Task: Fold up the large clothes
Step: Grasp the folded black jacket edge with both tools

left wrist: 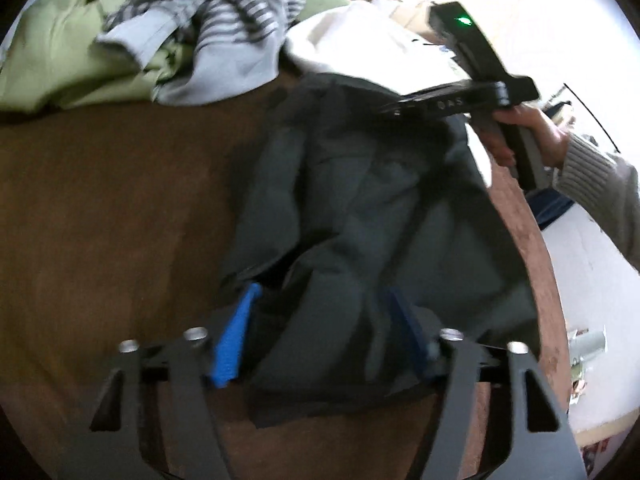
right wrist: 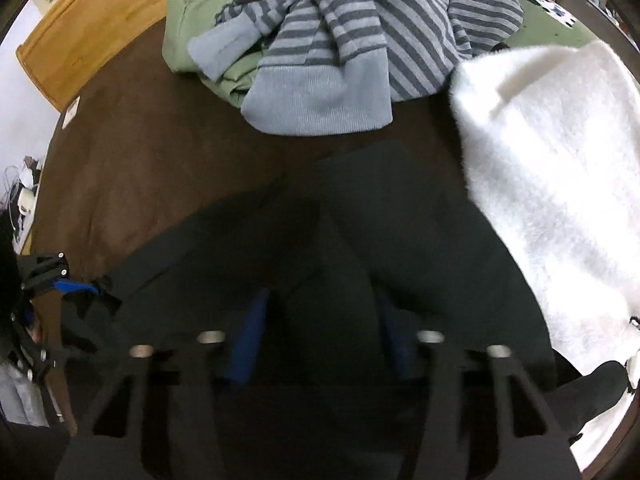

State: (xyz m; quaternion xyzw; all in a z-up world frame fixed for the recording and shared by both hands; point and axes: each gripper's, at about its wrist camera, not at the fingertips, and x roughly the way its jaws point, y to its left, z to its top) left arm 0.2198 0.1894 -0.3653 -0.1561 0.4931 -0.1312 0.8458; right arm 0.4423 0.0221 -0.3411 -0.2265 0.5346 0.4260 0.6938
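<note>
A dark grey-green garment (left wrist: 360, 200) lies crumpled on a brown bed cover (left wrist: 120, 208). In the left wrist view my left gripper (left wrist: 320, 336) has a thick fold of the garment bunched between its blue pads (left wrist: 236, 340), which press on it. The right gripper (left wrist: 390, 109), held by a hand in a knit sleeve, reaches down onto the garment's far end. In the right wrist view the right gripper (right wrist: 322, 332) is closed on a ridge of the dark garment (right wrist: 360, 220). The left gripper (right wrist: 94, 289) shows at the far left, at the garment's edge.
A grey striped sweater (right wrist: 360, 20) lies on a green quilt (right wrist: 192, 16) beyond the dark garment. A white fluffy garment (right wrist: 552, 168) lies to the right, touching it. A wooden bed board (right wrist: 80, 28) stands at the far left. The bed edge (left wrist: 548, 280) runs along the right.
</note>
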